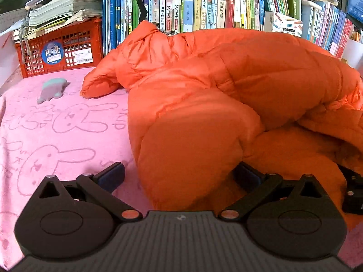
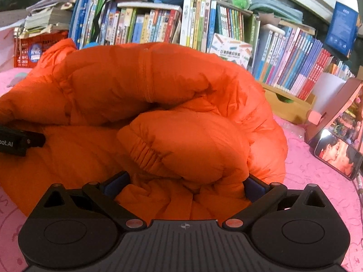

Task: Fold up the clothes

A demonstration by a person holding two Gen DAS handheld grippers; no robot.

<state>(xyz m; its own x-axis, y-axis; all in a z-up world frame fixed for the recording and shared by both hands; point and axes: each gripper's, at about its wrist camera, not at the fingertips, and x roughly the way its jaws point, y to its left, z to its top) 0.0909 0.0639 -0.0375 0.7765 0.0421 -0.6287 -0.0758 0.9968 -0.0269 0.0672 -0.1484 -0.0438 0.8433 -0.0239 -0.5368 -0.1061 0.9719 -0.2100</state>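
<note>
An orange puffer jacket [image 1: 215,86] lies bunched on a pink rabbit-print blanket [image 1: 56,124]; one sleeve [image 1: 99,83] points left. My left gripper [image 1: 179,174] is open, its fingers either side of the jacket's near edge. In the right wrist view the jacket [image 2: 147,86] is heaped with a sleeve cuff [image 2: 145,151] folded on top. My right gripper [image 2: 186,185] is open around the near folds below the cuff. The left gripper's body [image 2: 15,141] shows at the left edge of that view, and the right gripper's body [image 1: 354,192] at the right edge of the left wrist view.
A grey-green soft toy [image 1: 52,89] lies on the blanket at the far left. A red crate [image 1: 61,49] with stacked papers stands behind it. Rows of books [image 1: 204,6] line the back. A phone [image 2: 338,156] playing video leans at the right.
</note>
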